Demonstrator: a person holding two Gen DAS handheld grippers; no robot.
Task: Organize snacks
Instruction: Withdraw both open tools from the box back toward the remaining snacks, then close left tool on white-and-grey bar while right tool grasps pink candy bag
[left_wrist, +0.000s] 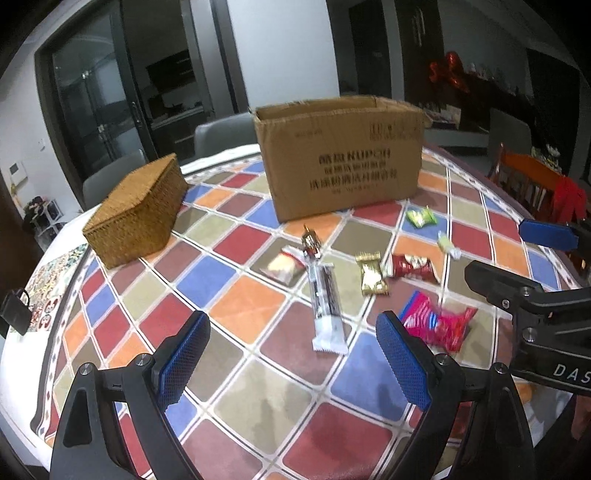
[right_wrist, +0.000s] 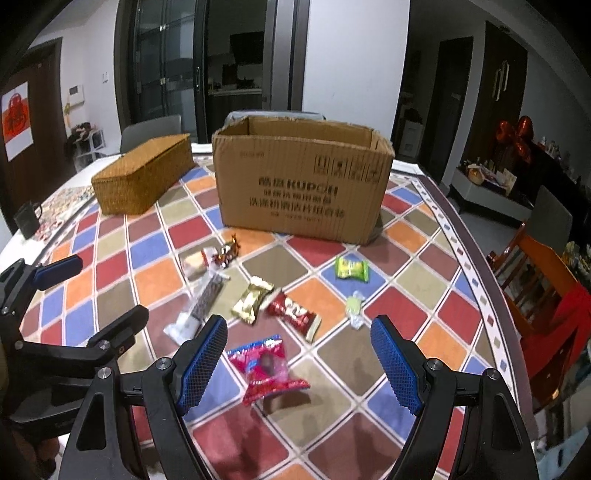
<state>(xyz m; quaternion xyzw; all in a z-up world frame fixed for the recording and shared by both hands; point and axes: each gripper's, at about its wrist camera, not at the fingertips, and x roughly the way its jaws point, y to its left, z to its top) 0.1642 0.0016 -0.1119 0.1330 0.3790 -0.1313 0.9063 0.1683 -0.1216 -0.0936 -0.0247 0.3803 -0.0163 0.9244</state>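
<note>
Several snacks lie on the checkered tablecloth in front of an open cardboard box (left_wrist: 340, 158) (right_wrist: 301, 177): a pink packet (left_wrist: 437, 325) (right_wrist: 267, 369), a long clear-and-white bar (left_wrist: 325, 306) (right_wrist: 201, 306), a gold packet (left_wrist: 373, 275) (right_wrist: 253, 299), a red packet (left_wrist: 412, 266) (right_wrist: 293, 314), a green packet (left_wrist: 421, 217) (right_wrist: 351, 268) and a pale candy (left_wrist: 447, 243) (right_wrist: 355, 308). My left gripper (left_wrist: 293, 358) is open and empty above the table, near the bar. My right gripper (right_wrist: 299, 363) is open and empty, with the pink packet between its fingers' lines.
A wicker basket (left_wrist: 138, 210) (right_wrist: 142, 177) with its lid on stands left of the box. A dark mug (left_wrist: 14, 310) (right_wrist: 27, 219) sits at the left table edge. Chairs stand around the table; an orange one (right_wrist: 535, 280) is on the right.
</note>
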